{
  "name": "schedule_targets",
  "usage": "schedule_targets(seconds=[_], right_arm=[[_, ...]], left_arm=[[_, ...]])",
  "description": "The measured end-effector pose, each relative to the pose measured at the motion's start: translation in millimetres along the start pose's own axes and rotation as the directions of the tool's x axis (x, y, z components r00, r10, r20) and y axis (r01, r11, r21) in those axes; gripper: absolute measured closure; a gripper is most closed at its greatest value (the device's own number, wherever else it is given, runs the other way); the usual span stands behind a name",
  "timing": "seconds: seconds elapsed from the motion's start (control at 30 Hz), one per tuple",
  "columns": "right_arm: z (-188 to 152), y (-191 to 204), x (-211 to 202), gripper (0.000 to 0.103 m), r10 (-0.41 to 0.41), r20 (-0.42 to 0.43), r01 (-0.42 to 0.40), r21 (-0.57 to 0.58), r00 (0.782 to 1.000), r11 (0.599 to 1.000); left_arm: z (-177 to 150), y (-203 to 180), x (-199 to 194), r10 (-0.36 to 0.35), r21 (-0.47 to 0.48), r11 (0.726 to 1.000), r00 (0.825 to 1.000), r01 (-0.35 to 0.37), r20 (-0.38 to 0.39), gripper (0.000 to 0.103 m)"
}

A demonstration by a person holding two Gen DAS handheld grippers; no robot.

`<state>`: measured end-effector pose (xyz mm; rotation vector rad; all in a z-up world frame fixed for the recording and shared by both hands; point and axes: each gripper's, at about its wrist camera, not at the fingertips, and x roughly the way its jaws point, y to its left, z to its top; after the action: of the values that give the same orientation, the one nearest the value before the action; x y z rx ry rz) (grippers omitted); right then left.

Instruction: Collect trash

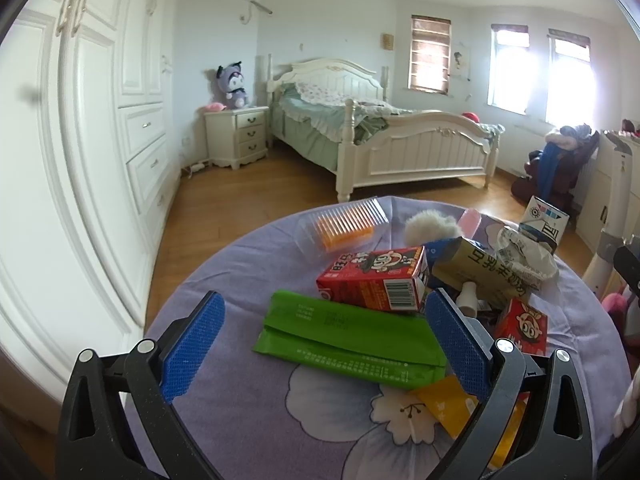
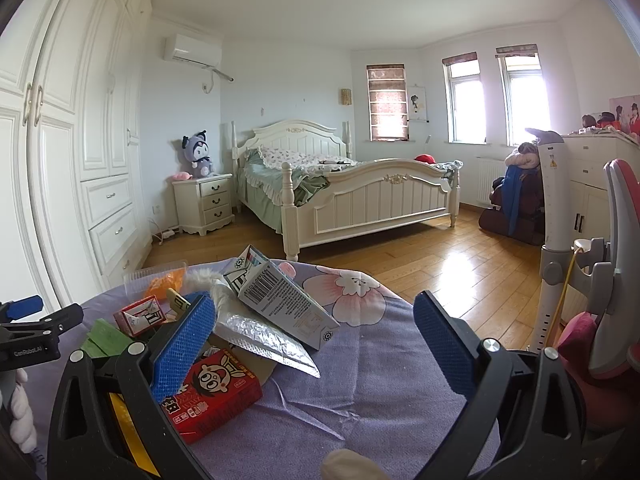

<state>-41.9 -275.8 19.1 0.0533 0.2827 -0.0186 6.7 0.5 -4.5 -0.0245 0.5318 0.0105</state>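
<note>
While "GenRoboAI" marks the left hand-held gripper (image 2: 24, 312), red cartons (image 2: 212, 394) bear cartoon faces.

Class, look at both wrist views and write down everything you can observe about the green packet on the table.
The green packet is a flat, oblong pouch of smooth, plastic-looking film with fine dark print that is too small to read. A fold or flap runs along its length. It lies flat on the purple floral tablecloth, between the open fingers of the left gripper. A red carton sits at its far edge and a yellow sachet at its near right corner. In the right wrist view only a corner shows.
</note>
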Motion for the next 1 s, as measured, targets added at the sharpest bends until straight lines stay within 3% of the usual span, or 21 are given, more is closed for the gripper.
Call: schedule_targets(seconds=[1.0], right_arm=[[-1.1, -1.6, -1.1, 0.005, -0.006, 0.009, 0.006, 0.011, 1.000, 1.000]], left_arm=[[0.0, -1.3, -0.7, 0.001, 0.011, 1.000, 1.000, -0.001, -0.009, 0.004]])
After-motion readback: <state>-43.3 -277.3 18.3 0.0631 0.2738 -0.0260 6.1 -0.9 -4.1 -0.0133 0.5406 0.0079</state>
